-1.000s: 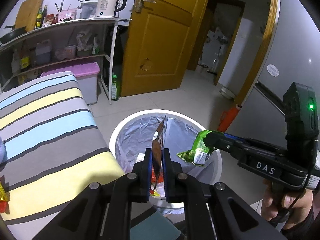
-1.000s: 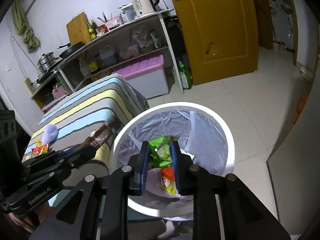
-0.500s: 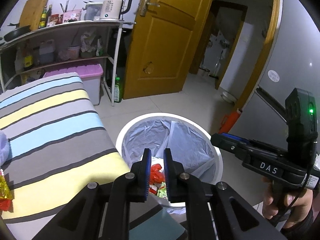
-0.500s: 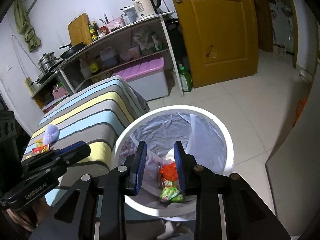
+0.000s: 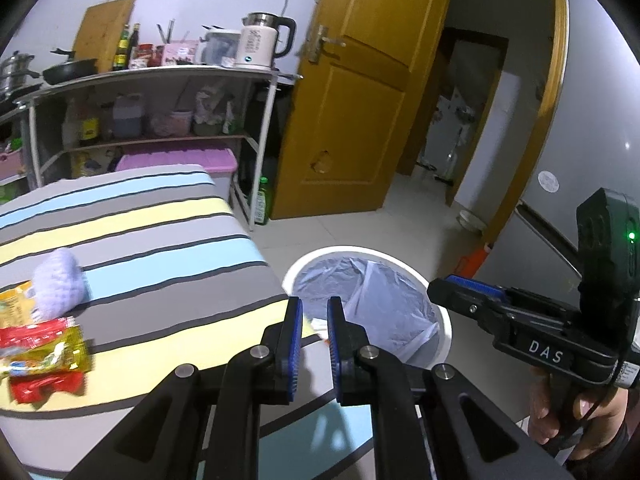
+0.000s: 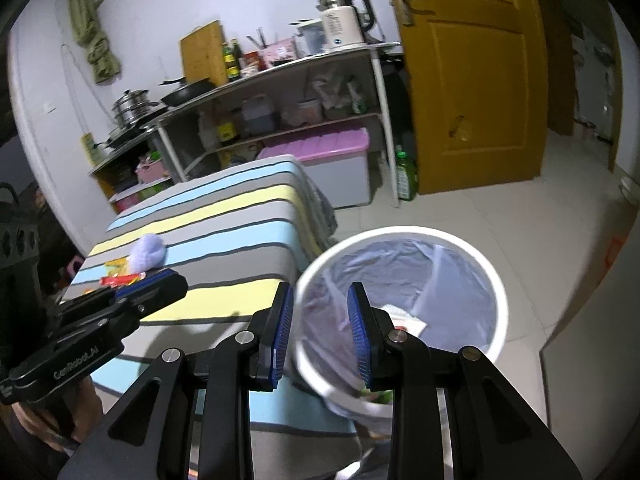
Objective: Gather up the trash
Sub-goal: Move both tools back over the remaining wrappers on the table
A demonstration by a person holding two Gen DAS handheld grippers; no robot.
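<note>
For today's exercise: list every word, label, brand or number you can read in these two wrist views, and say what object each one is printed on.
"DAS": white letters on the side of the right gripper, seen in the left wrist view.
"GenRobot.AI": white letters on the side of the left gripper, seen in the right wrist view; small, so the reading is approximate.
Too blurred to read: print on the snack packets, the kettle and the shelf bottles.

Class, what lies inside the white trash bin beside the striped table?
The trash bin holds a grey liner, a white packet and green wrapper scraps; the right gripper hides its near side.
</note>
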